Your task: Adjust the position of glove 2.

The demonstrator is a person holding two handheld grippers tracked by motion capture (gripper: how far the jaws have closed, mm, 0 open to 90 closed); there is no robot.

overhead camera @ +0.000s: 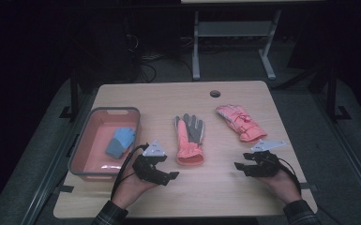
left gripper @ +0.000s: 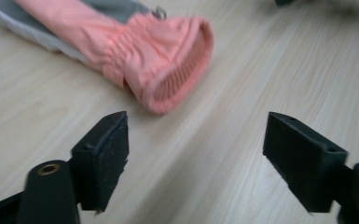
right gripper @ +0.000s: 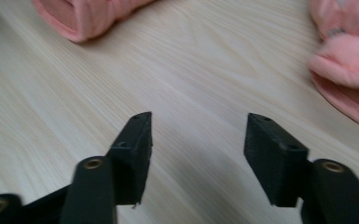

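Note:
Palm up in the middle of the wooden table [overhead camera: 215,187] lies a pink and grey glove [overhead camera: 189,138]; its ribbed cuff [left gripper: 168,65] points toward me. A second pink glove [overhead camera: 240,122] lies at the back right, and its cuff [right gripper: 349,70] shows at the right of the right gripper view. My left gripper [overhead camera: 171,177] is held low, just left of and nearer than the first glove's cuff, open and empty [left gripper: 196,154]. My right gripper [overhead camera: 240,167] hovers near the front right, open with nothing between its fingers [right gripper: 196,149].
A grey-rimmed pink bin [overhead camera: 82,171] stands at the table's left with a blue glove [overhead camera: 120,142] inside. A round cable hole [overhead camera: 215,93] sits near the table's far edge. Behind the table stands another desk's white frame [overhead camera: 197,47].

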